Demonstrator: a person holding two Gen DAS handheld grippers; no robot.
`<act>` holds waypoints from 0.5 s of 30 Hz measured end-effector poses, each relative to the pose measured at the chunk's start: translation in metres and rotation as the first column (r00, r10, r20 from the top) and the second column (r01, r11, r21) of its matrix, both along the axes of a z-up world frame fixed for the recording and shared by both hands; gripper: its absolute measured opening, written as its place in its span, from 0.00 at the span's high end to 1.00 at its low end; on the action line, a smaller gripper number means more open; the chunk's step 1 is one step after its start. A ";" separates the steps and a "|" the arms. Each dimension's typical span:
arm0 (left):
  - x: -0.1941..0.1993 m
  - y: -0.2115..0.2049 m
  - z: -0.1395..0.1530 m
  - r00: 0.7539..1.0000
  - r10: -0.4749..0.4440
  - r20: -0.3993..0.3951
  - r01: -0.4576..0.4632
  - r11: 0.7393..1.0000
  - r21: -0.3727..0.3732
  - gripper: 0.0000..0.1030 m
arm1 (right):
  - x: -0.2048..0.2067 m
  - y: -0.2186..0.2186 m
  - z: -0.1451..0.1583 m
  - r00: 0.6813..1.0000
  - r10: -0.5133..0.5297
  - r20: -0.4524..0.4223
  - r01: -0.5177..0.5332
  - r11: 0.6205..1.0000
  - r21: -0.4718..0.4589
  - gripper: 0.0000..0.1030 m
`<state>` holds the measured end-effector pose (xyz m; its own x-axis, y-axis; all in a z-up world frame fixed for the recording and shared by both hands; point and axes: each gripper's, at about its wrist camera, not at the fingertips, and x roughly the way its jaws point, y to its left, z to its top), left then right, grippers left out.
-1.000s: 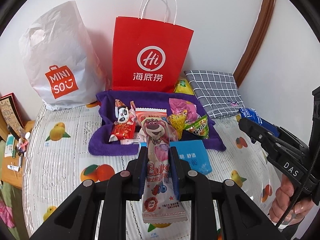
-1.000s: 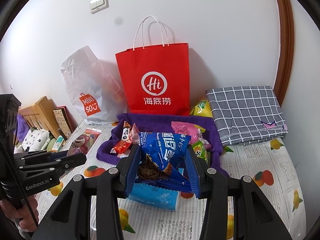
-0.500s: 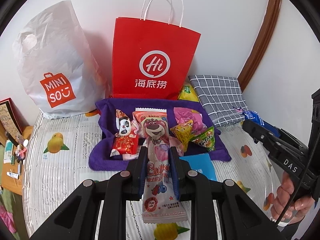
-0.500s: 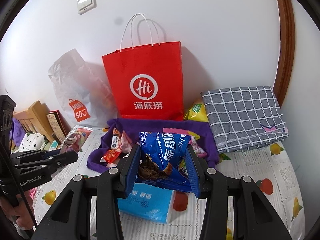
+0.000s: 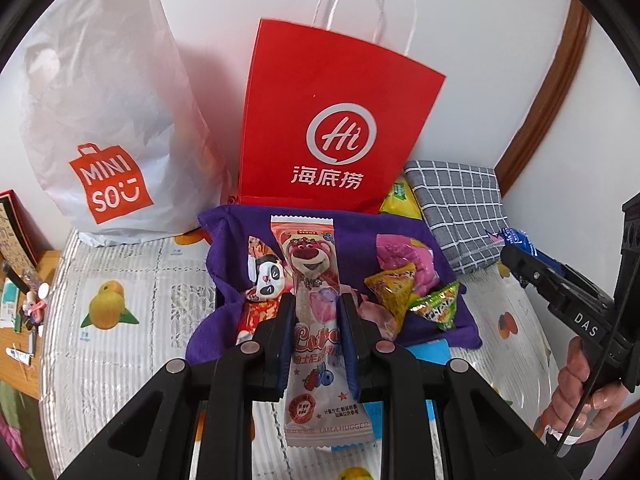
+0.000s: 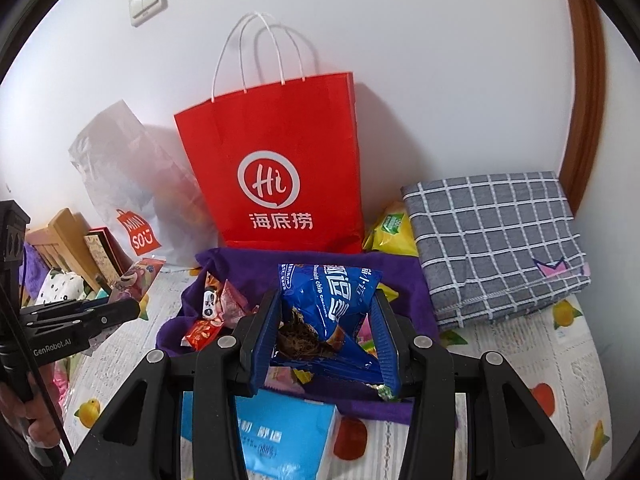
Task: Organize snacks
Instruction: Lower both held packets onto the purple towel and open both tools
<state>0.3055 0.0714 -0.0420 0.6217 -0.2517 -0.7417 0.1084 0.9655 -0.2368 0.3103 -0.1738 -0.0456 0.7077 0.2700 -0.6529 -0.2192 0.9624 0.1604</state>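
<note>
With the left claw (image 5: 316, 312) clenched on the pink bear-print snack packet (image 5: 316, 320) and the right claw (image 6: 326, 320) on the blue cookie bag (image 6: 332, 304), both above the purple cloth tray (image 5: 352, 228), lower each clear of the loose snacks before releasing.

Bright, even light, soft shadows on the wall, sharp focus, strong fisheye bending with black corners.

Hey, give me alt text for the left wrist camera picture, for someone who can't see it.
The left tool is shut on a pink bear snack packet, held over a purple cloth strewn with small snacks on a fruit-print table cover. Behind stand a red paper bag and a white plastic bag against the wall.
</note>
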 end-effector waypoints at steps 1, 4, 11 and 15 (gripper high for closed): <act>0.005 0.000 -0.003 1.000 -0.002 -0.006 0.002 1.000 -0.006 0.80 | 0.007 0.002 -0.004 1.000 0.008 -0.010 -0.008 1.000 0.000 0.57; 0.019 -0.003 -0.012 1.000 -0.012 -0.026 0.012 1.000 -0.019 0.80 | 0.022 0.007 -0.014 0.999 0.020 -0.036 -0.020 1.000 0.000 0.57; 0.048 -0.015 -0.037 0.997 -0.040 -0.070 0.038 0.999 -0.022 0.80 | 0.052 0.018 -0.040 0.996 0.043 -0.080 -0.045 0.999 -0.017 0.57; 0.058 -0.021 -0.046 0.995 -0.052 -0.085 0.050 0.998 -0.023 0.80 | 0.063 0.024 -0.054 0.994 0.049 -0.099 -0.052 0.998 -0.033 0.57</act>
<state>0.3639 0.0506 -0.0876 0.5422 -0.2974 -0.7859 0.1355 0.9540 -0.2675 0.3736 -0.1501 -0.0996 0.6258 0.2794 -0.7282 -0.2526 0.9559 0.1497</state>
